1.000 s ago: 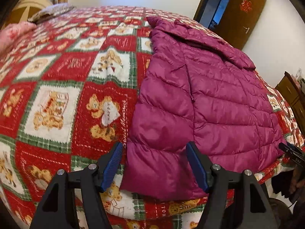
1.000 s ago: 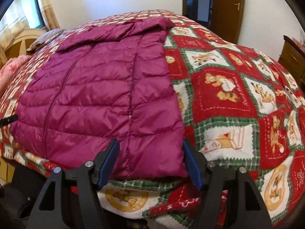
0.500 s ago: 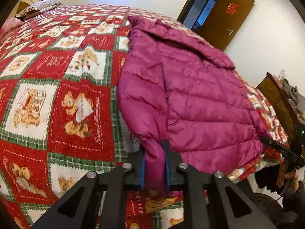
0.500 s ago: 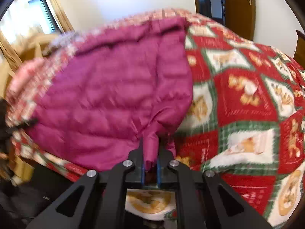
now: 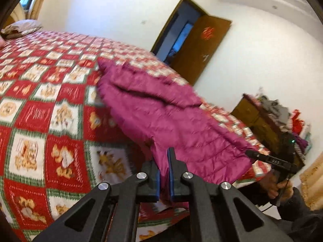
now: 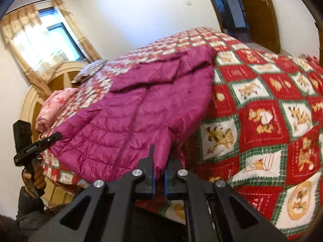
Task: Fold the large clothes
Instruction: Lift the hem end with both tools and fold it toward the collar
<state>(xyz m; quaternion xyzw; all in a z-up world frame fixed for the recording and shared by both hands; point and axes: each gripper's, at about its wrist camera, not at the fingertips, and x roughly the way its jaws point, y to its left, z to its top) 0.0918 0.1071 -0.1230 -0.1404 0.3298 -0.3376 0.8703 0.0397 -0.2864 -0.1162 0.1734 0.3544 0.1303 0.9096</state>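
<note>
A magenta quilted puffer jacket (image 5: pixel 161 117) lies on the bed with its hem end raised off the cover. My left gripper (image 5: pixel 163 159) is shut on one bottom corner of the jacket and holds it up. My right gripper (image 6: pixel 159 161) is shut on the other bottom corner of the jacket (image 6: pixel 141 109) and holds it up too. The collar end still rests on the bed. Each gripper also shows in the other's view: the right one (image 5: pixel 270 160) and the left one (image 6: pixel 36 143).
The bed carries a red, green and white bear-pattern quilt (image 5: pixel 40 109). A pillow (image 6: pixel 90 70) and pink bedding (image 6: pixel 54 104) lie near the headboard. A wooden dresser (image 5: pixel 260 117) with piled items stands at the right. An open door (image 5: pixel 193 46) is beyond the bed.
Both grippers closed on the jacket's bottom corners and lifted them. The hem now hangs above the quilt and the views tilt upward.
</note>
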